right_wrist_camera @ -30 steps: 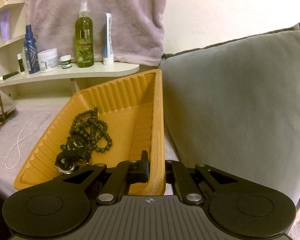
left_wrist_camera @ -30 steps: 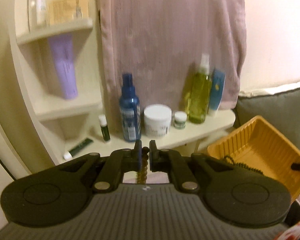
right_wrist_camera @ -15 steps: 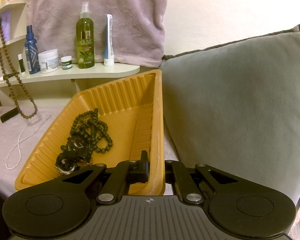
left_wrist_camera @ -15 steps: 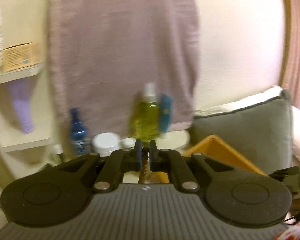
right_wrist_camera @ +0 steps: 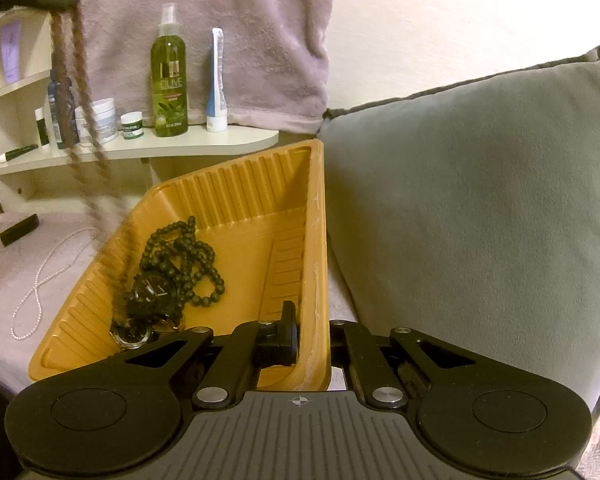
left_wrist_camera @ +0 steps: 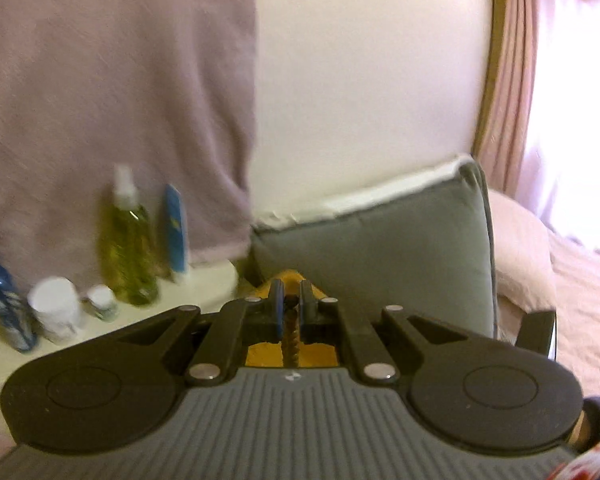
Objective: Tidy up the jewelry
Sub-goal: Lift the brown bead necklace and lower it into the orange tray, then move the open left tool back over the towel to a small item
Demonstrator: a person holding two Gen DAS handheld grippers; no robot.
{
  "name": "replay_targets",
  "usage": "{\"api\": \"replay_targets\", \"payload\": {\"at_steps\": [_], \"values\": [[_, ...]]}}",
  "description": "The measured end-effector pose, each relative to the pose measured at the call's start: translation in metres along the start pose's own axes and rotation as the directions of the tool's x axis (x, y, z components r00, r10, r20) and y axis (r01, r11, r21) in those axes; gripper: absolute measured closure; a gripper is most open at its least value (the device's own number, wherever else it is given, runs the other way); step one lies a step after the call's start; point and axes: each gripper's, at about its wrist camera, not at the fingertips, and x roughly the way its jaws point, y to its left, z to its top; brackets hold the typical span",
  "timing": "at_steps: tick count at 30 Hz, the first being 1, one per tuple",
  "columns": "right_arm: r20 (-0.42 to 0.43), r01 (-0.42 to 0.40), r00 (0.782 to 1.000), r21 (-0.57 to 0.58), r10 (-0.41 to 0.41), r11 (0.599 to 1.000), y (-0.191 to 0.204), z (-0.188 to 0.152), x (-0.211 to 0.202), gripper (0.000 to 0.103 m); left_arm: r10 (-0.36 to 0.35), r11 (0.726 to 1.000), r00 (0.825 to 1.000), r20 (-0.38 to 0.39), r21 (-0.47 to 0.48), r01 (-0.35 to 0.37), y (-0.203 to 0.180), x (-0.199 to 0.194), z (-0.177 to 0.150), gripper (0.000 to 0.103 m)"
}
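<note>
- Landmark for this report: the ribbed orange plastic tray, tilted against the grey cushion.
- Left of the tray: a thin white bead strand lies on the mauve cloth, apart from the tray and not yet collected. A small dark block sits just beyond it.
- Above the tray's left wall: your left gripper is pinched together on the brown wooden bead necklace. A second ago this strand hung at the far left edge of the right-hand view, well clear of the tray; half a second ago it was beside the shelf. Now its blurred lower loop reaches the tray's left wall.
- In its own view, the left gripper has swung from facing the shelf of bottles to facing the cushion, with the tray's corner just under its tips.
- Meaning: the carry looks nearly finished; release over the tray seems the next step. The strand is swinging, so it may drape over the wall.
- Inside the tray: a black bead necklace and two dark wristwatches, unchanged.
- At the tray's right wall: your right gripper is clamped on that wall, as before, steadying the tray.
</note>
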Motion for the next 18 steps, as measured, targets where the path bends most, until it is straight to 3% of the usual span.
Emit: {"api": "replay_targets", "payload": {"at_steps": [9,14,18], "values": [[-0.001,-0.002,1.0,0.001,0.002,1.0,-0.001,0.0,0.0,0.099,-0.035,0.999,0.989,-0.141,-0.008,0.034,-0.015,0.047,-0.044,0.097],[-0.003,-0.003,1.0,0.001,0.003,1.0,-0.001,0.0,0.001,0.099,-0.023,0.999,0.989,-0.144,-0.037,0.018,-0.004,0.048,-0.05,0.091],[-0.001,-0.003,1.0,0.001,0.003,1.0,0.0,0.0,0.001,0.099,0.035,0.997,0.992,-0.122,-0.057,-0.042,0.015,0.034,-0.05,0.09]]}}
